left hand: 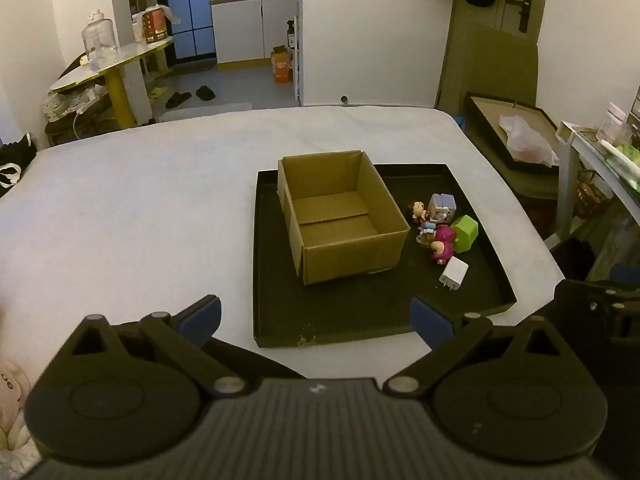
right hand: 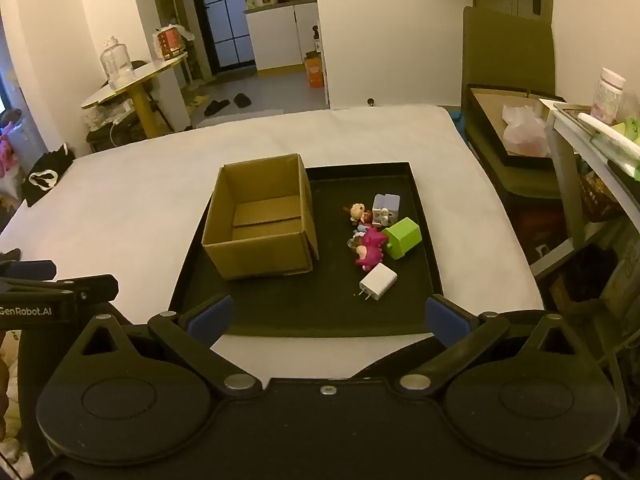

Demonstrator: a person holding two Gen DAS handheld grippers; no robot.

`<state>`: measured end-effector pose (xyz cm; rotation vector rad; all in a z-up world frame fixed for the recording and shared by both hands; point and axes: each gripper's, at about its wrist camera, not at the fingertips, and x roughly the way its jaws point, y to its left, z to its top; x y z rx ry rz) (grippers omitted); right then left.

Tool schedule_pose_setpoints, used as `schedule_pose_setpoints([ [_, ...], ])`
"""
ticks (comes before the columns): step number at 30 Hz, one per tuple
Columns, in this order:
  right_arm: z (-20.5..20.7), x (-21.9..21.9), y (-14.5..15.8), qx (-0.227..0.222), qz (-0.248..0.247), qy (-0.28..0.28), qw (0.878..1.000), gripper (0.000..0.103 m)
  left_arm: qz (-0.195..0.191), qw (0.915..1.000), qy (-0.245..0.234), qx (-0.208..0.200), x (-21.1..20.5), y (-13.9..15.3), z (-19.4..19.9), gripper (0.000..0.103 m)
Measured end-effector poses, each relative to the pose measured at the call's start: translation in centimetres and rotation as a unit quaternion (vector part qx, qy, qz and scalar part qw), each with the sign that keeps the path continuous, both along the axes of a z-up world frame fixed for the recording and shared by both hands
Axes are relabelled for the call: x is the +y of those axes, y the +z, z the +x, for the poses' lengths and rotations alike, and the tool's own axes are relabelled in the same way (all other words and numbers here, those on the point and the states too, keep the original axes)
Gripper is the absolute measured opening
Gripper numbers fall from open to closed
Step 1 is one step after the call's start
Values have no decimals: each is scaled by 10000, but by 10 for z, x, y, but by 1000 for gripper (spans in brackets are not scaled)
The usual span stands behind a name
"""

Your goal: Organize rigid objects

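Hovering tilted downward, both tongs (left hand: 316, 320) (right hand: 328, 316) gape before the tray (right hand: 280, 316).

Left gripper (left hand: 316, 322) and right gripper (right hand: 328, 318), fingers wide apart, angled downward.

Both wrist views angled down from nearby, side by side, sharing black tray (left hand: 276, 332) (right hand: 424, 240)

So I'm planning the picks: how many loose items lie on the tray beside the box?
About 5: white charger nearest, pink toy, green block, lilac box, doll. The cluster may hide more small figures.
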<state>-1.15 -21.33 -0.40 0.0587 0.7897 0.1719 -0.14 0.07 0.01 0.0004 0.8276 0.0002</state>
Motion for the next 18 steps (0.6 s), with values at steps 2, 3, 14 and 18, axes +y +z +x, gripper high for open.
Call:
schedule_pose_setpoints([
  [2,0,-1,-1,-25,9,-7,10000,103,-13,10000,-1,12,1,0,0,100],
  [3,0,-1,-2,-19,4,-16,10000,103,-3,10000,-7,12,1,0,-1,100],
  [14,-2,-7,4,-91,120,-45,9999,103,-34,9999,-157,-50,-4,7,-4,100],
  [18,-2,-8,5,-61,102,-75,9999,103,-23,9999,-160,-51,-6,7,-4,100],
])
